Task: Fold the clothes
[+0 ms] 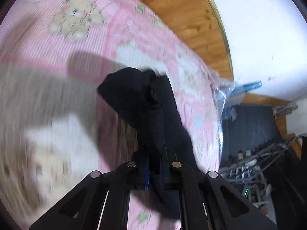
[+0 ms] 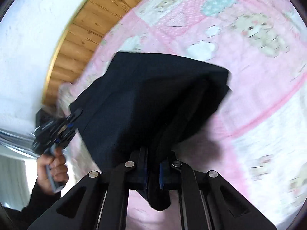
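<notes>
Dark garment (image 2: 153, 103) is held off the pink bedspread (image 2: 259, 99) by both tools. In the right wrist view the right gripper (image 2: 153, 174) is seen with jaws pressed together on a gathered edge of the cloth at lower centre; a tail of fabric hangs below the jaws. The cloth spreads from there up and to the left of the frame, where its other edge is met by the left gripper (image 2: 73, 122), held by a hand (image 2: 53, 168) at lower left.

In the left wrist view the left gripper (image 1: 154, 172) is likewise closed on bunched dark cloth (image 1: 145, 103), which rises from the jaws toward mid-frame.

Long axis of the held edge is judged to run between the two pinch points, lower centre to left in the right view. Neither side is nearer; both already grip. Bedspread lies beyond the hanging panel, so lowering is judged to be the next requirement. Heavy motion blur noted; the garment type cannot be told
</notes>
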{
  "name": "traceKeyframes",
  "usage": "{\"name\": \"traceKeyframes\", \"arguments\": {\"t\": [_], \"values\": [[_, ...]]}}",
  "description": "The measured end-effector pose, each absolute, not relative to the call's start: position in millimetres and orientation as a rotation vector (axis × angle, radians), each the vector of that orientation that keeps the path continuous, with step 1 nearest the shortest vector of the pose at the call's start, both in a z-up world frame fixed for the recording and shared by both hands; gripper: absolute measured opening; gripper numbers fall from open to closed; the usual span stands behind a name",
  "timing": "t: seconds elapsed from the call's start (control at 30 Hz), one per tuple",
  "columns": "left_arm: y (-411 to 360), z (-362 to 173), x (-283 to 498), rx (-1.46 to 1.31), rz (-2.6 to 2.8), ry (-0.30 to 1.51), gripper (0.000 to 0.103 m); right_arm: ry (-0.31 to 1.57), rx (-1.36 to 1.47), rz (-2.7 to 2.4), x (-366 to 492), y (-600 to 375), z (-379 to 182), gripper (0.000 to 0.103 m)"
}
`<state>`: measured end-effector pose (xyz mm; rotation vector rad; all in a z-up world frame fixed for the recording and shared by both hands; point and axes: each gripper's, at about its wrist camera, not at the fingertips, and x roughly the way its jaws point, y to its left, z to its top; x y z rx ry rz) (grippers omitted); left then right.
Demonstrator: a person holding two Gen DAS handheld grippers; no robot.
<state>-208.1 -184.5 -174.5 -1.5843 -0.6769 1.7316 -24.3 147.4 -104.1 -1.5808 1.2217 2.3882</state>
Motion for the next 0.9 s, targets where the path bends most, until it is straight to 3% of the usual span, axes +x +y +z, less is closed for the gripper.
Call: {"name": "traceKeyframes", "arguments": {"t": [0.07,0.17,0.23,0.3,0.4,0.53,0.6,0.9], "values": [[-191,-200,-190,-1.608,1.742,-0.708,0.007,1.261,-1.627,2.327,-19,152,-125,0.009],[-208,-231,-179,-1.585,1.741,-0.836,0.008,1.344,-1.610,2.249,-4,149,-144,0.028],[-216,-239,-176,-1.569,1.728,-0.860,0.009,1.378,-1.447,2.215,22,146,-131,0.037],[-221,-239,-176,-1.556,1.719,-0.854,0.011,1.474,-1.325,2.195,50,138,-119,0.056],[-228,-237,-175,-1.554,1.706,-0.848,0.011,1.688,-1.289,2.177,83,112,-120,0.064],[-223,-238,-176,-1.566,1.716,-0.816,0.017,1.725,-1.354,2.128,92,78,-159,0.067],[-222,-239,-177,-1.569,1.723,-0.810,0.019,1.691,-1.232,2.137,96,81,-169,0.067],[-226,-234,-184,-1.572,1.754,-0.795,0.026,1.959,-0.871,2.134,123,94,-179,0.071]]}}
